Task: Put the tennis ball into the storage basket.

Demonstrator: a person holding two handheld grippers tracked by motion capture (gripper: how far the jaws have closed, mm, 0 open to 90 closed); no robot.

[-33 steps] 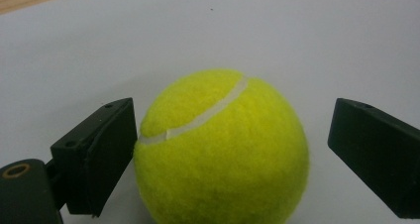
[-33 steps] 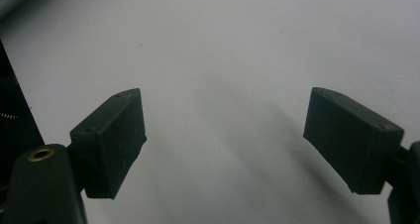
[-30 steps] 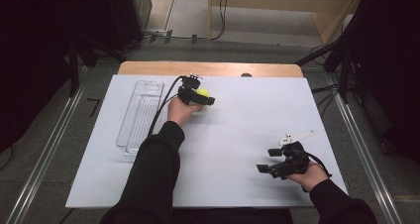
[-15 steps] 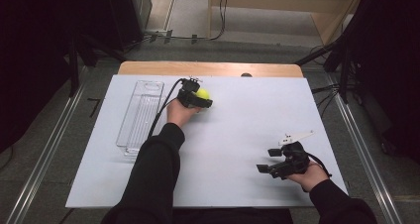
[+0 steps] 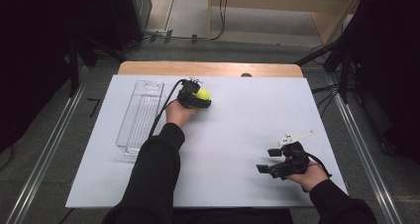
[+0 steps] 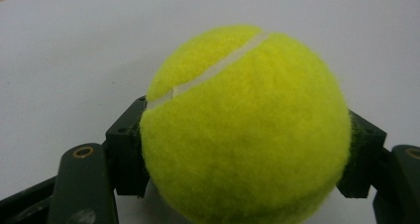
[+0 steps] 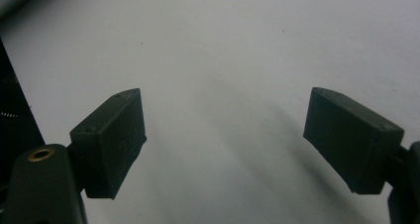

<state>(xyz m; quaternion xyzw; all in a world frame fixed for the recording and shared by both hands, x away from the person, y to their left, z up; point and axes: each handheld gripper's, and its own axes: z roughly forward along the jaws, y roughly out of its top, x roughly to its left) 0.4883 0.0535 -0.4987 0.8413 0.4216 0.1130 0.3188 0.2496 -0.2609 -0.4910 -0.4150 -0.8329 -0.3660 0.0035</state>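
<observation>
My left gripper [image 5: 198, 99] has its jaws pinching the tennis ball [image 6: 245, 130]: in the left gripper view both black pads press into the yellow felt on either side, and the jaws have just been closing onto it. The ball [image 5: 203, 93] sits low on the white table [image 5: 247, 115], toward its far side and left of centre, just right of the clear plastic tray [image 5: 141, 116] but apart from it. My left hand [image 5: 179, 112] is stretched well forward, forearm running straight up from the near edge, the gripper pointing to the right across the table with its cable trailing back over the wrist. My right gripper [image 5: 271, 167] rests near the table's right front corner, well apart from the ball, its jaws spread wide over bare table in the right gripper view [image 7: 225, 140], pointing leftward, with my right hand [image 5: 309, 175] behind it. Compared with a second ago, both hands sit in the same spots and the ball has not shifted; the one change is that the left jaws, then standing wide around the ball, now clamp it.
</observation>
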